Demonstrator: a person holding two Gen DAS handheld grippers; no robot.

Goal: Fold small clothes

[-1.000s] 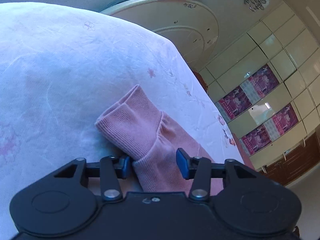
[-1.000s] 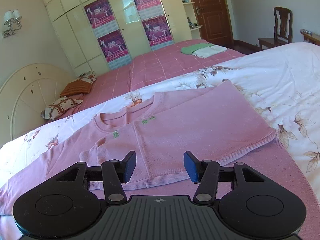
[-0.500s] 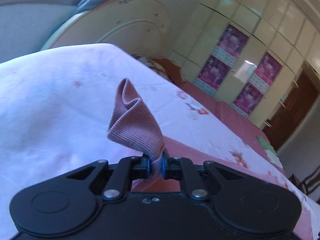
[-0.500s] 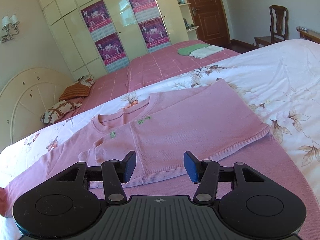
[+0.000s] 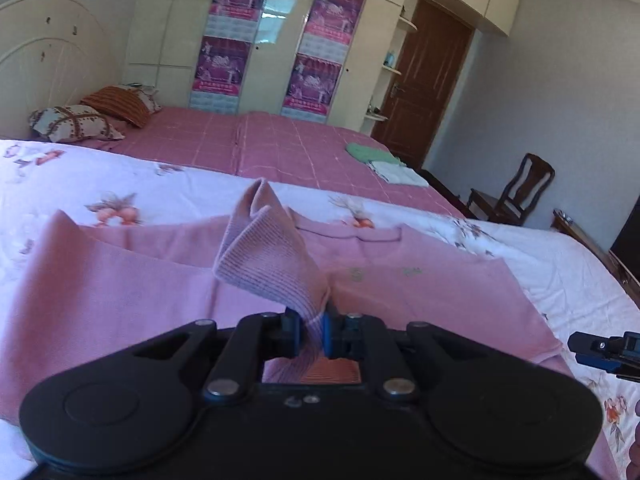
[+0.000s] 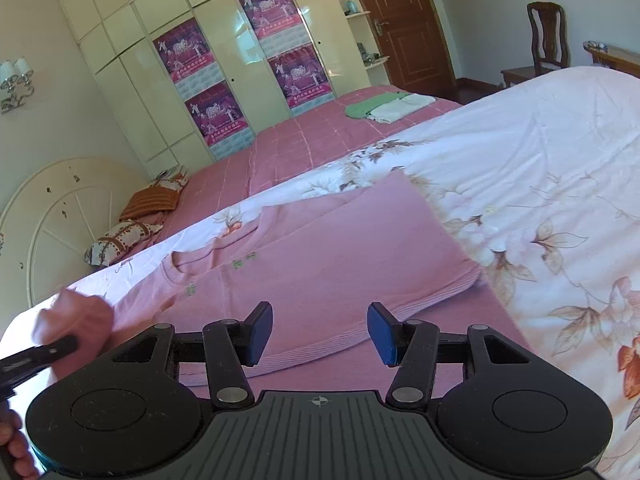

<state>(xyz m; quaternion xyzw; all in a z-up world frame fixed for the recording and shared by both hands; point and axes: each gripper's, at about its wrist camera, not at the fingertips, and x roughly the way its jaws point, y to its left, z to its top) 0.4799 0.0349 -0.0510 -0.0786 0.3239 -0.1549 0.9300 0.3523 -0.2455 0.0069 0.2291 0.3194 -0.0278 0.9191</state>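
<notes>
A pink knitted sweater [image 5: 420,304] lies flat on the floral bedspread [image 5: 80,184], with one side folded over. My left gripper [image 5: 310,334] is shut on the ribbed sleeve cuff [image 5: 264,256], which stands up lifted above the sweater's body. In the right wrist view the same sweater [image 6: 340,256] is spread ahead of my right gripper [image 6: 320,334], which hovers open over its lower hem with nothing between its fingers. The lifted cuff [image 6: 76,316] shows blurred at that view's left edge. The right gripper's blue fingertips [image 5: 592,350] show at the right edge of the left wrist view.
A second bed with a pink checked cover [image 6: 320,140] lies beyond, bearing pillows [image 5: 76,122] and folded green and white clothes [image 6: 384,106]. A cream wardrobe [image 5: 280,40] with posters, a brown door [image 5: 424,88] and a wooden chair [image 5: 516,192] stand behind.
My left gripper closed on the sleeve cuff, lifted it and carried it across over the sweater's body while rolling upright. The right gripper shifted slightly and stayed open.
</notes>
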